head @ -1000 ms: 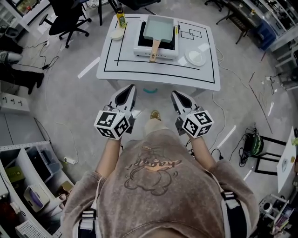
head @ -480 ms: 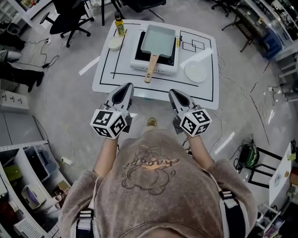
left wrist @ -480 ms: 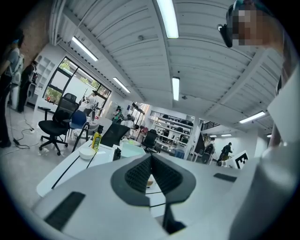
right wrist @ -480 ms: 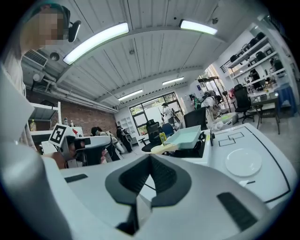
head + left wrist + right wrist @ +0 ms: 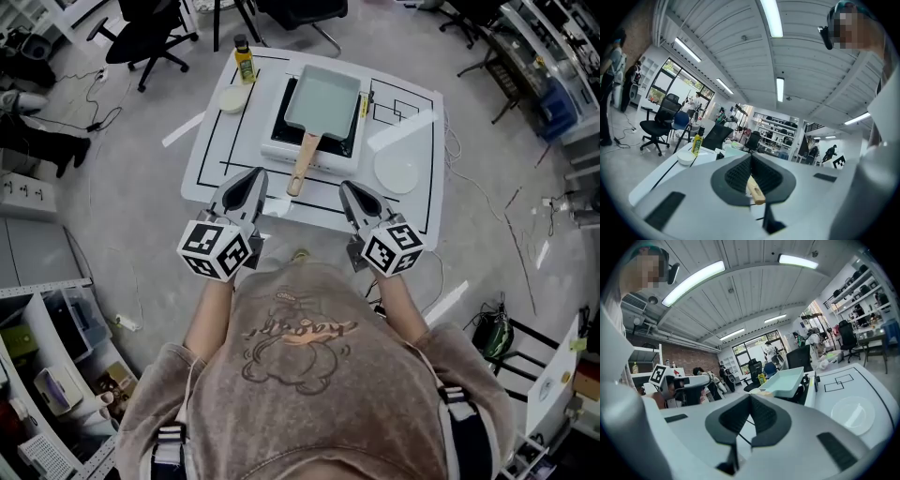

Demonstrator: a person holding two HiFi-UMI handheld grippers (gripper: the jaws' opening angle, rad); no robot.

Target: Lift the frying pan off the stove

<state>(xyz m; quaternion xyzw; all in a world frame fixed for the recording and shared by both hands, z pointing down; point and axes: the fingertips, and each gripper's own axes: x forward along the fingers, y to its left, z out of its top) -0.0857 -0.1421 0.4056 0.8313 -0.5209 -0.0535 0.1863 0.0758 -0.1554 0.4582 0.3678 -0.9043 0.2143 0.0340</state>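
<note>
A pale green rectangular frying pan (image 5: 323,101) sits on a white single-burner stove (image 5: 281,142) on the white table (image 5: 216,150). Its wooden handle (image 5: 303,164) points toward me. My left gripper (image 5: 251,180) hovers over the table's near edge, just left of the handle's end, with its jaws shut and empty. My right gripper (image 5: 352,190) is level with it to the handle's right, also shut and empty. In the left gripper view the handle's tip (image 5: 755,192) shows just past the closed jaws (image 5: 751,157). The right gripper view shows the pan (image 5: 785,380) ahead of its closed jaws (image 5: 750,397).
A yellow bottle (image 5: 245,58) and a small bowl (image 5: 232,97) stand at the table's far left. A white plate (image 5: 395,172) lies right of the stove. Office chairs (image 5: 150,33) stand beyond the table, with cables on the floor and shelving at the left.
The person has stepped toward the table, so both shut grippers went from short of its near edge to flanking the handle's end. The pan has not moved.
</note>
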